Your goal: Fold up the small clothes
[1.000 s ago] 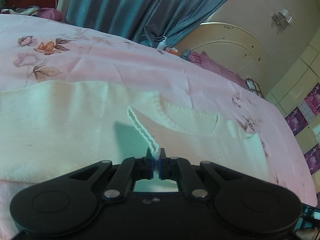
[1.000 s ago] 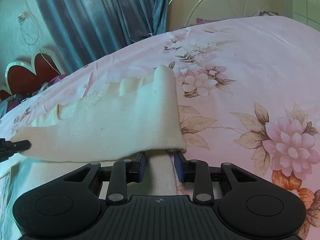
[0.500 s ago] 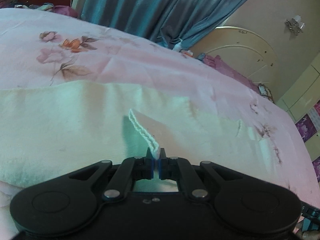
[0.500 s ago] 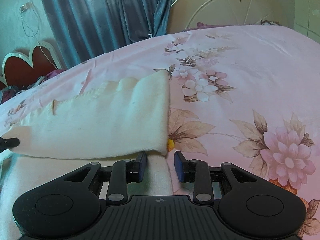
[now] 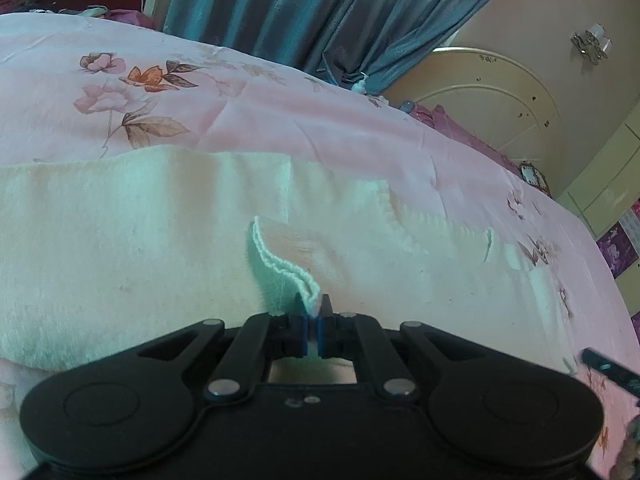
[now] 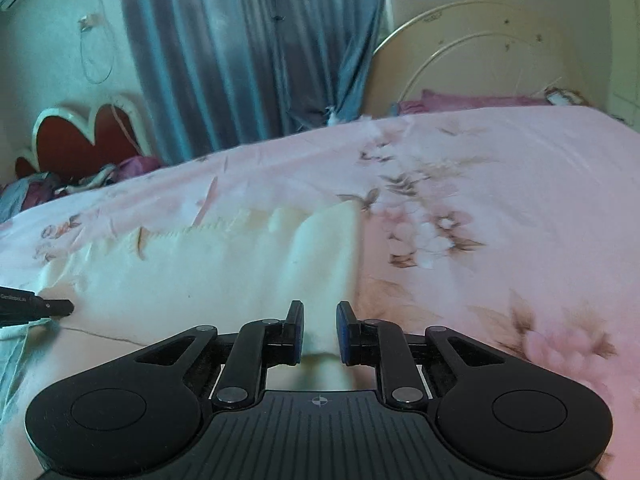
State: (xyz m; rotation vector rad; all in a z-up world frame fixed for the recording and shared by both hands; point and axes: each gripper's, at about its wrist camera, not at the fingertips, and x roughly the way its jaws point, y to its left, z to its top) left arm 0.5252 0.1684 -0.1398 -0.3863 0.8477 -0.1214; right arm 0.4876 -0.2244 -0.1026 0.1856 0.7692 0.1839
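To fold well, both corners should travel together, with the edge kept straight. The left gripper [image 5: 313, 316] is closed tight on a hem of the cream knit garment [image 5: 140, 240], which lies ahead on the floral bedsheet [image 5: 280, 120]. The right gripper [image 6: 319, 332] is closing, its jaws part open around the garment's near edge, not yet pressing.

Garment [image 5: 132, 240] spread flat on bed [image 5: 304, 120], both grippers at its near side.
Left gripper [image 5: 313, 310] pinches a raised fold of garment edge; right gripper [image 6: 319, 320], jaws closing, straddles cloth at the garment's right edge, bare bed to its right. Curtain [image 6: 248, 52] and headboard [image 6: 492, 60] behind bed's far edge.
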